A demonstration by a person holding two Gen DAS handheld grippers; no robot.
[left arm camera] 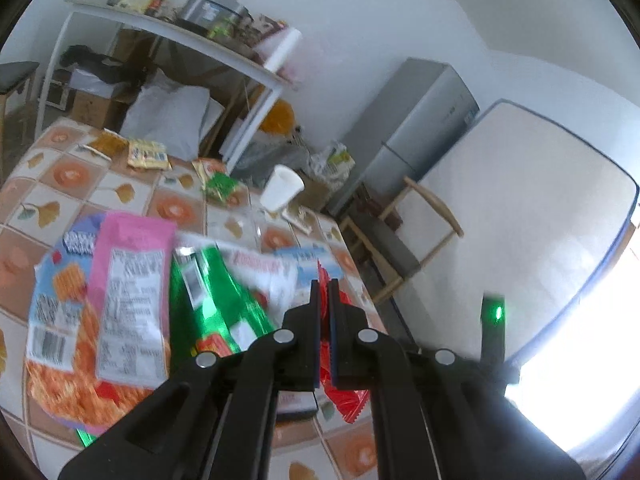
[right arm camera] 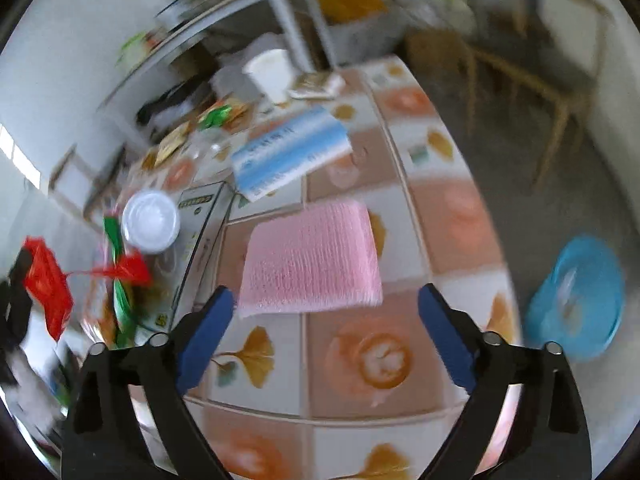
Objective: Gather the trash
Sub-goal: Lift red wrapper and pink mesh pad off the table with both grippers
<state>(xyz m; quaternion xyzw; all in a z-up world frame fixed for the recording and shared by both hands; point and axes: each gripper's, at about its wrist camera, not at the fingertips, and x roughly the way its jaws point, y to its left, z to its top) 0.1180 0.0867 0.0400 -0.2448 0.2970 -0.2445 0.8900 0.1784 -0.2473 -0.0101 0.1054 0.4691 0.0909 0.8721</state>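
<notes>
Starting at the left of the left wrist view, we see a heap of flattened trash on the tiled desk [left arm camera: 120, 184]: an orange-and-blue snack bag [left arm camera: 60, 340], a pink wrapper [left arm camera: 128, 300] lying over it, then a shiny green wrapper [left arm camera: 216, 300]. Right of these our left tool [left arm camera: 324, 300] is clamped on a red wrapper [left arm camera: 344, 396], which pokes out above and below its closed jaws. Farther back stands a white paper cup [left arm camera: 282, 190]. In the right wrist view, the same red wrapper [right arm camera: 48, 284] hangs at the far left, beside a clear lidded cup [right arm camera: 150, 220]. Our right tool [right arm camera: 326, 304] is spread wide and holds nothing, over the desk just short of a pink cloth [right arm camera: 312, 260]. A blue basin [right arm camera: 576, 300] sits on the floor at the right.
</notes>
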